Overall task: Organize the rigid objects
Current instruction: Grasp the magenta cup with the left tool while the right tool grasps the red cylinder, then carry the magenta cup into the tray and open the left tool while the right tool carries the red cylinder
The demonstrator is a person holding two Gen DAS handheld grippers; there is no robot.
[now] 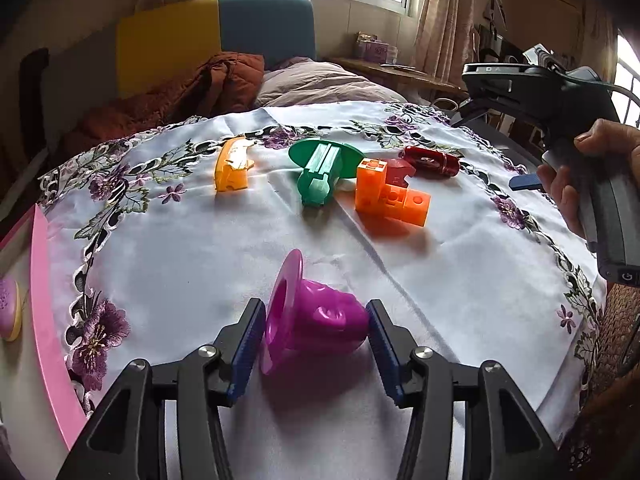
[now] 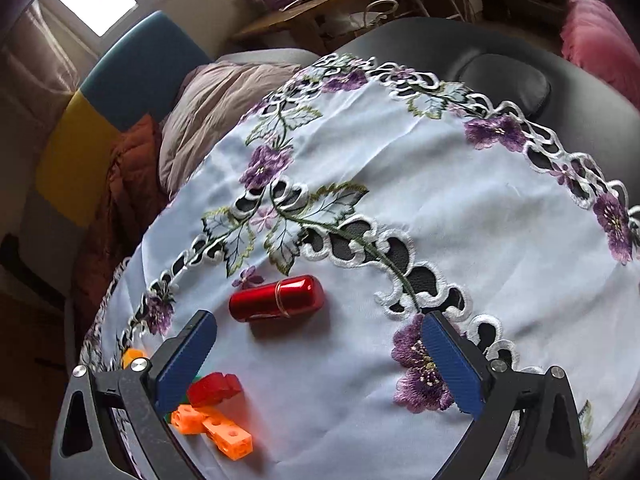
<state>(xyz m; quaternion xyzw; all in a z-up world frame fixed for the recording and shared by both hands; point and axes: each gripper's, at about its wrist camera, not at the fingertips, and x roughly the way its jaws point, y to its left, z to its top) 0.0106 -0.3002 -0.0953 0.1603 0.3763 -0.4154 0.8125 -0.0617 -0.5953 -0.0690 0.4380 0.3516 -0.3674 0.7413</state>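
My left gripper (image 1: 316, 332) has its blue pads against both sides of a magenta hat-shaped piece (image 1: 316, 316) lying on its side on the white embroidered cloth (image 1: 200, 264). Farther back lie a yellow-orange curved piece (image 1: 232, 170), a green disc-and-stem piece (image 1: 320, 170), an orange cube assembly (image 1: 390, 196), a small dark red block (image 1: 400, 172) and a shiny red capsule (image 1: 430, 160). My right gripper (image 2: 316, 364) is open and empty above the cloth. The red capsule (image 2: 276, 298) lies just beyond its fingertips. The orange cubes (image 2: 216, 432) and red block (image 2: 214, 390) sit by its left finger.
A pink tray edge (image 1: 44, 300) with a purple object (image 1: 8, 308) lies at the left. The right hand and its gripper body (image 1: 580, 168) hover at the cloth's right edge. A bed with bedding (image 1: 312, 84) stands behind. A black padded surface (image 2: 500, 76) shows beyond the cloth.
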